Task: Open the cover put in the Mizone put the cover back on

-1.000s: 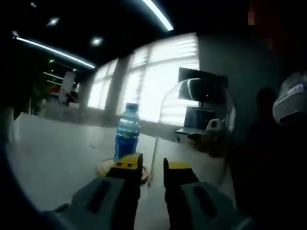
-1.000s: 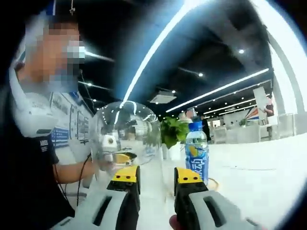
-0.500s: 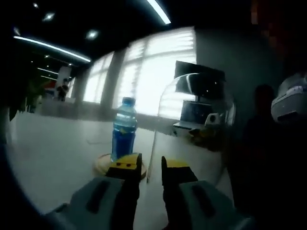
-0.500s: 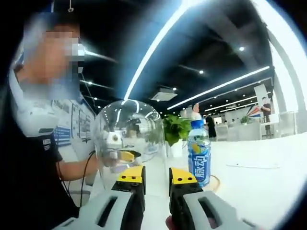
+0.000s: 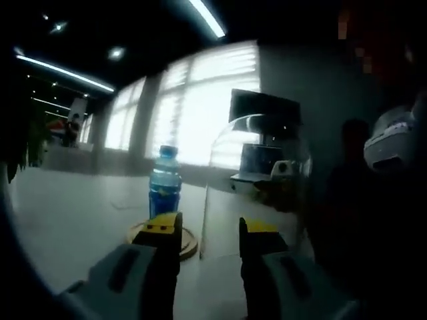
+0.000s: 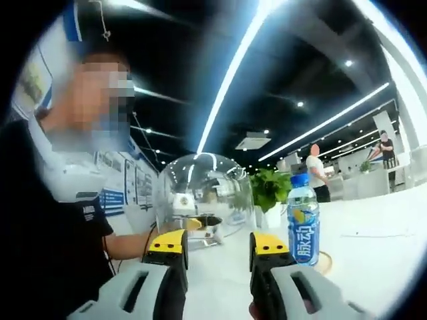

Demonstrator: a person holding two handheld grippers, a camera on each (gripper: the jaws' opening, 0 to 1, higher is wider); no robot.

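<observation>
Just beyond parted jaws, glass cover [image 6: 203, 197], Mizone bottle [image 6: 303, 219] beside

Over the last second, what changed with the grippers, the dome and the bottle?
Both grippers' jaws spread apart: the left gripper and the right gripper went from a narrow gap to a clearly wider one. The glass dome cover stands beside the base, neither gripper closed on it now. Both cameras shifted, so the scene slid in frame. The Mizone bottle stayed upright on the round wooden base, uncovered.
</observation>
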